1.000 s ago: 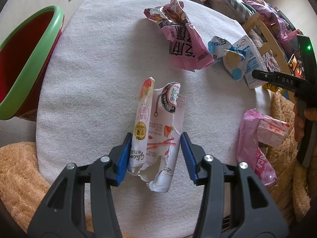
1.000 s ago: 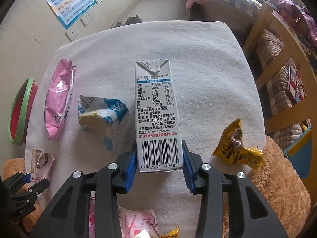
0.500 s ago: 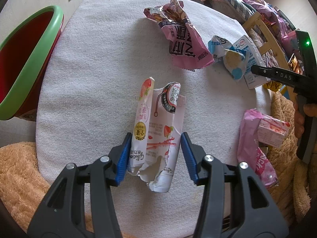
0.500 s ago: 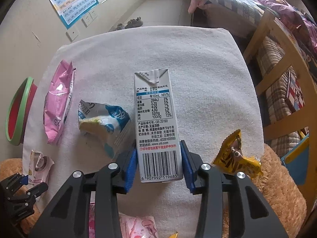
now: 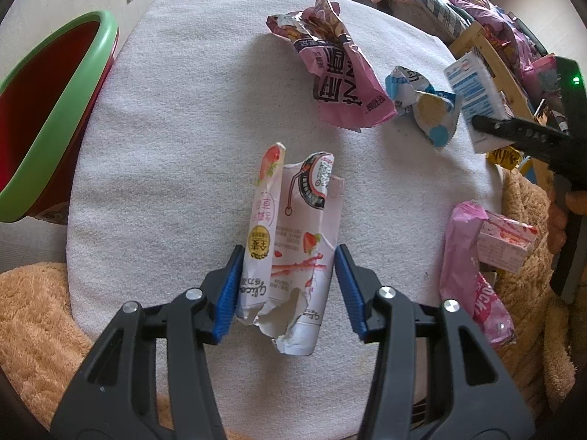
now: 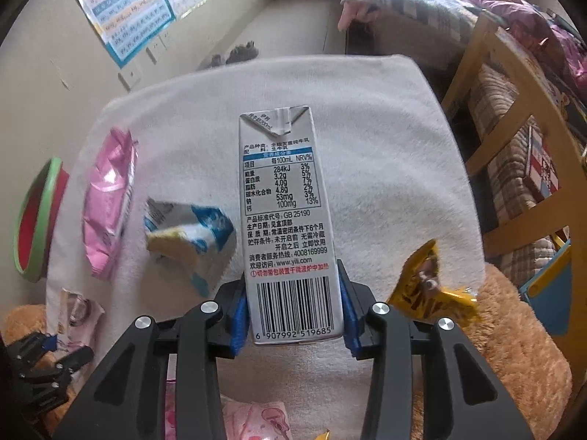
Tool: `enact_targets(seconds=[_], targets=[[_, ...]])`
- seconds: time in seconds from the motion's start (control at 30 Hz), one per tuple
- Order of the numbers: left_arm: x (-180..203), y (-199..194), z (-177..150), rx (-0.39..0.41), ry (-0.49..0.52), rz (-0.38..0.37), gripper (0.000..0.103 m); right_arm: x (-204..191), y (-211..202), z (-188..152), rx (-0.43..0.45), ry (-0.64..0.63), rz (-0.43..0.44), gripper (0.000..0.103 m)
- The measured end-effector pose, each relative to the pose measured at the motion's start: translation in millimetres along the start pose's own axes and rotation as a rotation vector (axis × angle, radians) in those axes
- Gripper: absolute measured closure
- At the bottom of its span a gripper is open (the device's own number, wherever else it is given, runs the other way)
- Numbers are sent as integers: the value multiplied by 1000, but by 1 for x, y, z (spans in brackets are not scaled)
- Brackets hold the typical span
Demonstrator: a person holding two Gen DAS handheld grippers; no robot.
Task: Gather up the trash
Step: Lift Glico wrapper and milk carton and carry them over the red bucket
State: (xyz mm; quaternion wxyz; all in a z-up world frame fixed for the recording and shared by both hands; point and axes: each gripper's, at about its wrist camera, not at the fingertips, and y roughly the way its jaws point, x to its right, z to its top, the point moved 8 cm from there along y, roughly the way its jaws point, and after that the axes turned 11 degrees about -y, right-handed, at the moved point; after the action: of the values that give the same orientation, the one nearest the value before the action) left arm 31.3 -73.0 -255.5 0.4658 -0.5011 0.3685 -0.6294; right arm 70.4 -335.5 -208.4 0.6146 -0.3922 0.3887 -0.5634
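Two grippers work above the white towel-covered table. Right gripper clamps the grey milk carton, lifted. Left gripper, half-open, straddles the flattened strawberry-printed paper carton, lengthwise between its jaws, nearer the green-rimmed red bin.

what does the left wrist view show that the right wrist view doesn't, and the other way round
Only the left wrist view: the torn strawberry Glico box seen whole between the left gripper jaws, and the small pink carton.

Only the right wrist view: the milk carton's nutrition panel and barcode, wall posters, shoes on the floor.

Both: white towel, green-rimmed red basin, crumpled pink bag, blue-white wrapper, milk carton clamped in the right gripper.
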Motion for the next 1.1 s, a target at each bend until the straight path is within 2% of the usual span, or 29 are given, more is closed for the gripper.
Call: enact_targets(seconds=[0.17,0.43,1.1], targets=[[-2,-2,1,11,-6,2,56,-4,-20,9,54,20,27,64],[-3,-8,4,34,-11,-2,56,-37,-41,24,106,-24,90,64],[-4,-11,5,39,-20,-5,57,-113,-36,8,65,-180,191,64]])
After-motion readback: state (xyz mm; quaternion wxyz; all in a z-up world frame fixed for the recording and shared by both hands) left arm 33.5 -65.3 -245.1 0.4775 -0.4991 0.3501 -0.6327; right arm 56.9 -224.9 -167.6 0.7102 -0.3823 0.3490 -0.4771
